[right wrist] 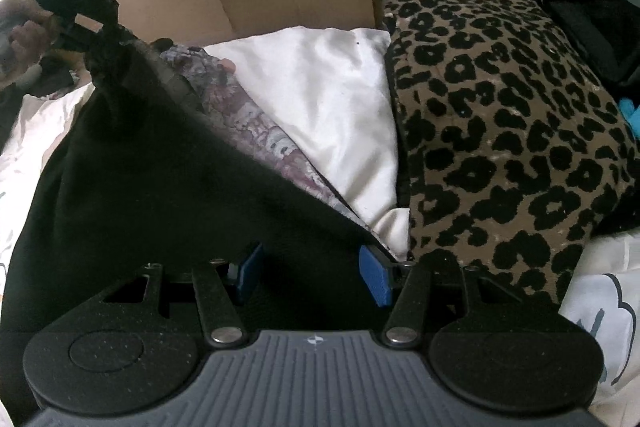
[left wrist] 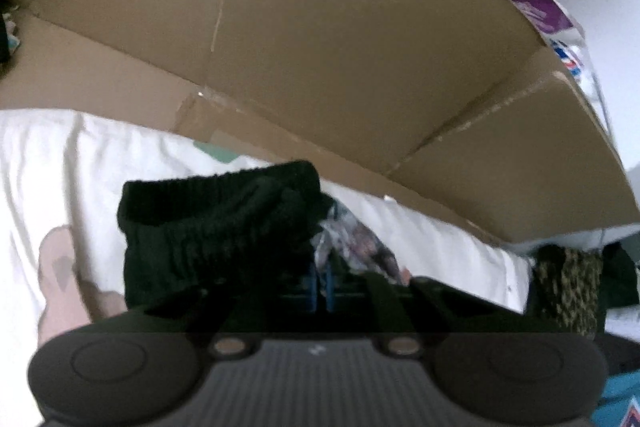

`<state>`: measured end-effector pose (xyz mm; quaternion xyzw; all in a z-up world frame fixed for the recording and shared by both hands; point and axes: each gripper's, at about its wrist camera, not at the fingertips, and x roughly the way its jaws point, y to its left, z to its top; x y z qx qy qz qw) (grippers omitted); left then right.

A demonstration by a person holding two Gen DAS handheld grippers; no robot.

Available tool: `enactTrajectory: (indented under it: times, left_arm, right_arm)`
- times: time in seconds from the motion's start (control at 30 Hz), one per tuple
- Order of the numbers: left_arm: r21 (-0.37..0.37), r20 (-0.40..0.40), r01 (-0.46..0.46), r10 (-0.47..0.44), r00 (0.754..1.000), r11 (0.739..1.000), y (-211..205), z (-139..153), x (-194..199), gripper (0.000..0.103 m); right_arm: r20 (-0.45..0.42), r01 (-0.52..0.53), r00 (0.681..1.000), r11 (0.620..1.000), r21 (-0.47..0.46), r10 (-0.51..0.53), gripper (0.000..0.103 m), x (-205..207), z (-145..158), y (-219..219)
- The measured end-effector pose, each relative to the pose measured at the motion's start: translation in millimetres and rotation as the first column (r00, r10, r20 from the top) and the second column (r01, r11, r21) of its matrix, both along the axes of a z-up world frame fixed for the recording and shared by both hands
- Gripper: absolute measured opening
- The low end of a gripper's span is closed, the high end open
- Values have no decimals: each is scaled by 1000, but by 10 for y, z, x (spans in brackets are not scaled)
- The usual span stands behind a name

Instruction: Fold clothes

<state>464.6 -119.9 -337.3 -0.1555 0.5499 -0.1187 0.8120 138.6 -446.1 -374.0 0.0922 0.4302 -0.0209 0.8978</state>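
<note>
Item: black garment [right wrist: 160, 195], stretched between your two hands above white bedding [right wrist: 320, 99]. Your left tongs [left wrist: 322, 287] pinch its gathered waistband; your right tongs [right wrist: 312, 275] stand apart, blue pads astride its edge. Adjacent: leopard-print cloth [right wrist: 500, 115], cardboard box [left wrist: 340, 27].

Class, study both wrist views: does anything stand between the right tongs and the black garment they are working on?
Nothing visible does. The right tongs are open, and the black garment already lies between the blue pads. The leopard-print garment sits off to the side. The left tongs are shut on the garment's other end.
</note>
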Motion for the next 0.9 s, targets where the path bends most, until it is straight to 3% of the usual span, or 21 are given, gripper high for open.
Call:
enactTrajectory:
  times: [0.53,0.77,0.9]
  left_arm:
    - [66,33,31,-33,999,997,-413,-115,341,4]
    - [90,-34,31,-28,999,995,-535,-468,574,7]
    - [98,-42,41,-37,998,994,-583,-487,644,7]
  right_arm:
    - [-22,-6,1000,1000,2,6,60,-12,-81,-2]
    - [-27,-8,1000,1000,8,8,60,6,-86,-5]
    - [-32,-8,999,1000,9,8,60,-11,-75,-7]
